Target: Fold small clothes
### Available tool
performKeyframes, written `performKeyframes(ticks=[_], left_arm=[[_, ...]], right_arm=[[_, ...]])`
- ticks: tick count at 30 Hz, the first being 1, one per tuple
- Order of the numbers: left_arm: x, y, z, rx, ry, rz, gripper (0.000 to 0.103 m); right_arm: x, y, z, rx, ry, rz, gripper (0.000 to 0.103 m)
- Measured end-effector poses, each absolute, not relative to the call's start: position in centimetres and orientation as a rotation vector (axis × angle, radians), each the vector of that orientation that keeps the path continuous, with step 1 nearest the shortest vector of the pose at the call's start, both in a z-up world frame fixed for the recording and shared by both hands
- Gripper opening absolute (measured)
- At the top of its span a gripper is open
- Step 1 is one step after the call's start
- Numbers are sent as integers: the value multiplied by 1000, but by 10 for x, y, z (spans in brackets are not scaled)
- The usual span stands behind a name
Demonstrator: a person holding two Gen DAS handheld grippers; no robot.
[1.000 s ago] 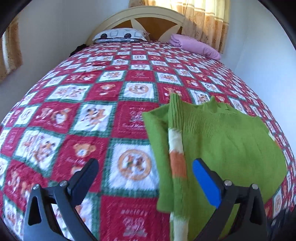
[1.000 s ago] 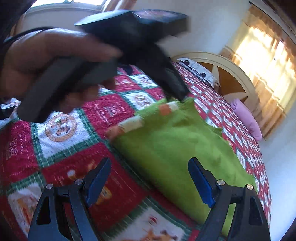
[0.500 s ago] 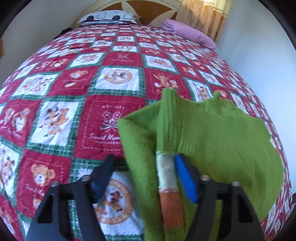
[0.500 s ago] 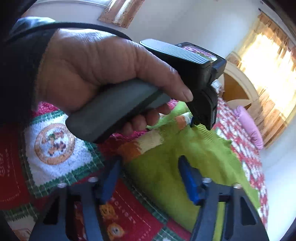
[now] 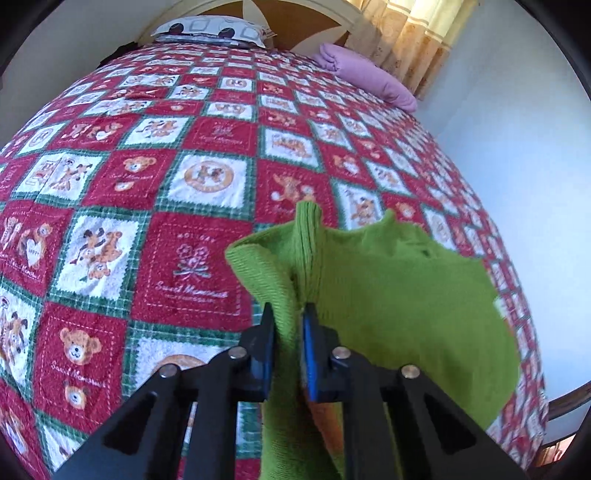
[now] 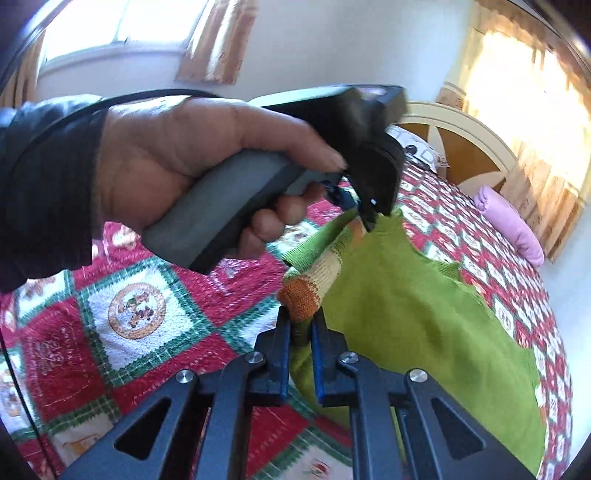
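Left gripper [image 5: 287, 314]: jaws closed on a bunched ridge of the green sweater [image 5: 399, 295], near the folded-over sleeve; in the right wrist view the same tool [image 6: 369, 218] pinches the cloth from above, held by the person's left hand [image 6: 192, 162]

Right gripper [image 6: 300, 323]: jaws clamped on the sweater's sleeve end, where the knit turns orange [image 6: 301, 295] and cream; the cuff bulges just above the blue pads

Green sweater: lies on the bed, on its right half as the left wrist camera looks at it; body spread mostly flat, left edge lifted into a fold between the two grippers; neckline points toward the headboard

Striped sleeve [image 6: 321, 266]: folded over the body, running between the two grips

Quilt [image 5: 122, 206]: red, white and green patchwork with bear prints; covers the bed beneath the sweater

Pillow [image 5: 210, 29]: patterned, at the head of the bed, well apart from the sweater

Purple bundle [image 5: 369, 77]: folded cloth at the far right corner, near the curtain [image 5: 413, 33]

Headboard [image 6: 461, 144]: cream frame, brown panels
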State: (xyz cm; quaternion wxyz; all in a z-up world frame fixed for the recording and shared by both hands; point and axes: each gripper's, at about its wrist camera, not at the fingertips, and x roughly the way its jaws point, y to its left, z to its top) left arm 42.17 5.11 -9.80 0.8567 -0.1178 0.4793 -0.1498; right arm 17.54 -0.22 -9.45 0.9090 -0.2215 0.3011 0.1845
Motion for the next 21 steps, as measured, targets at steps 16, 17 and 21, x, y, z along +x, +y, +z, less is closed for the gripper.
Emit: performKeyframes(ticks=[16, 17, 21], left_arm=[[416, -23, -44, -235, 945, -371, 14], [417, -28, -41, -234, 944, -379, 14], [417, -54, -27, -211, 930, -409, 13]], right_arm=[[178, -100, -70, -150, 628, 336, 8], [177, -106, -67, -132, 624, 334, 8], [170, -128, -57, -66, 610, 329, 8]])
